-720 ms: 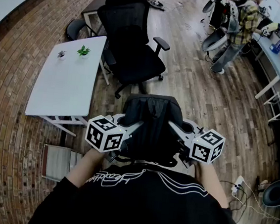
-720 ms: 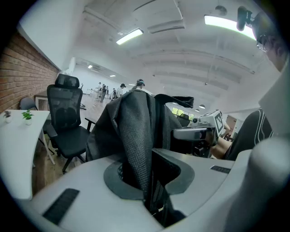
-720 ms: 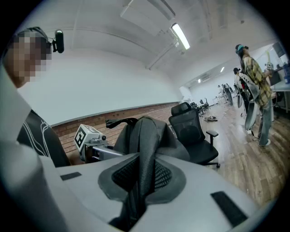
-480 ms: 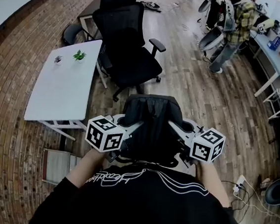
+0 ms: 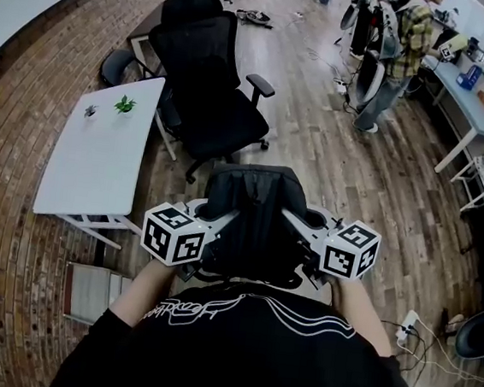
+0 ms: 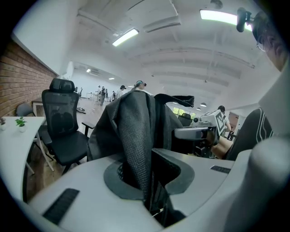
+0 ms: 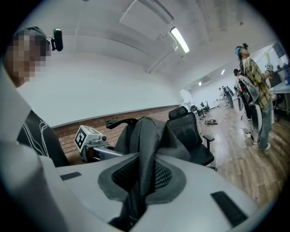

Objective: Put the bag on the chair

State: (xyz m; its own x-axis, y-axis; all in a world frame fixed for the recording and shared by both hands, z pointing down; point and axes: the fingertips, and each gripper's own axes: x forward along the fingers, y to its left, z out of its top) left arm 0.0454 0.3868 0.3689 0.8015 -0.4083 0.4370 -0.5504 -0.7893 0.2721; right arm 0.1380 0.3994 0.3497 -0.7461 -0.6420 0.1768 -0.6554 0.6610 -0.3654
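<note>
I hold a black backpack (image 5: 252,219) up in front of me between both grippers. The left gripper (image 5: 222,222) is shut on a grey mesh strap (image 6: 138,149) of the bag, which runs down between its jaws. On the other side, my right gripper (image 5: 295,224) is shut on a second mesh strap (image 7: 145,167). A black office chair (image 5: 208,103) stands on the wood floor just beyond the bag, its seat facing right; it also shows in the left gripper view as a chair (image 6: 61,129) at left and in the right gripper view as a chair (image 7: 192,136) behind the bag.
A white table (image 5: 99,165) with a small plant (image 5: 125,104) stands left of the chair. A second black chair (image 5: 191,7) is behind it. A person in a plaid shirt (image 5: 404,42) stands far right by a desk (image 5: 475,105). Cables (image 5: 417,331) lie at lower right.
The view has shifted: chair and table sit further left and a little lower in the head view. Both grippers keep their hold on the bag, which stays in place between them.
</note>
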